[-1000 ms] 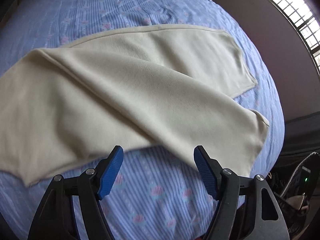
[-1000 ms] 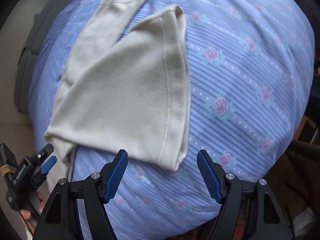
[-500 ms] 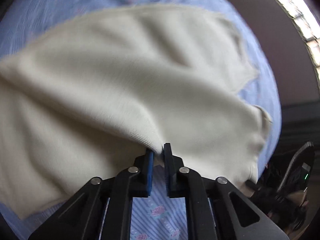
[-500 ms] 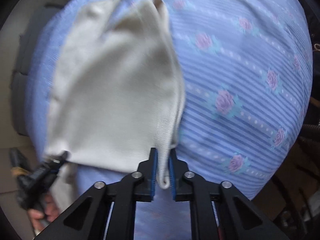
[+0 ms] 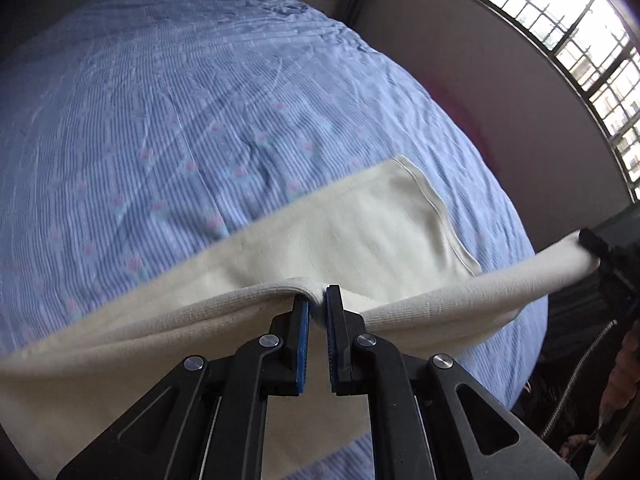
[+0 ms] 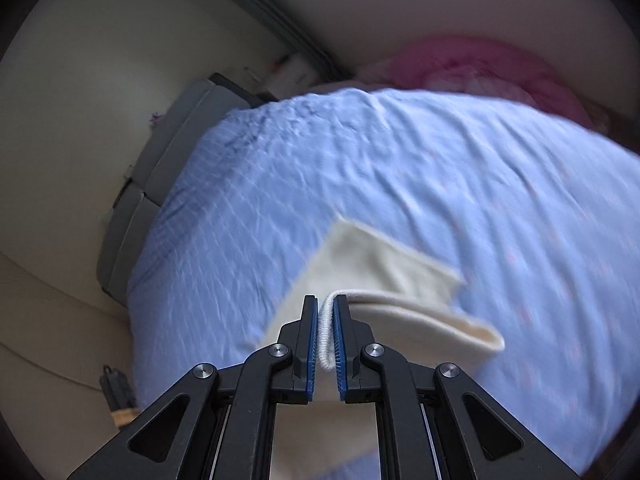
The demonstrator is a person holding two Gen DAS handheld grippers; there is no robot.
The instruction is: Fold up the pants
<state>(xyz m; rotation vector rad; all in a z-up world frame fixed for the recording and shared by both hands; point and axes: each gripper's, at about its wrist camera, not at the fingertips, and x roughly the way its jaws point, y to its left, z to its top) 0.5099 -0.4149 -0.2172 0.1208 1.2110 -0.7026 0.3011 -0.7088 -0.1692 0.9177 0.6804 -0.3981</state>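
Cream knit pants (image 5: pixel 360 232) lie partly on a blue striped bed sheet (image 5: pixel 180 120). My left gripper (image 5: pixel 318 296) is shut on a raised fold of the pants' near edge, blue pads pinching the cloth. From there the cloth stretches taut to the right, up to the other gripper (image 5: pixel 596 244) at the frame's edge. In the right wrist view my right gripper (image 6: pixel 327 308) is shut on a ribbed hem of the pants (image 6: pixel 380 272), lifted above the sheet (image 6: pixel 440 168). One leg end hangs below it, lying flat on the sheet.
A barred window (image 5: pixel 580 52) and a plain wall stand to the right of the bed. A pink bundle (image 6: pixel 492 68) lies at the bed's far end, and a grey padded frame (image 6: pixel 160 176) runs along its left side. Cables (image 5: pixel 572 392) hang by the bed's right edge.
Both grippers went from wide open to shut on the pants' edge, then lifted it off the sheet. Much more bare sheet now shows beyond the cloth.
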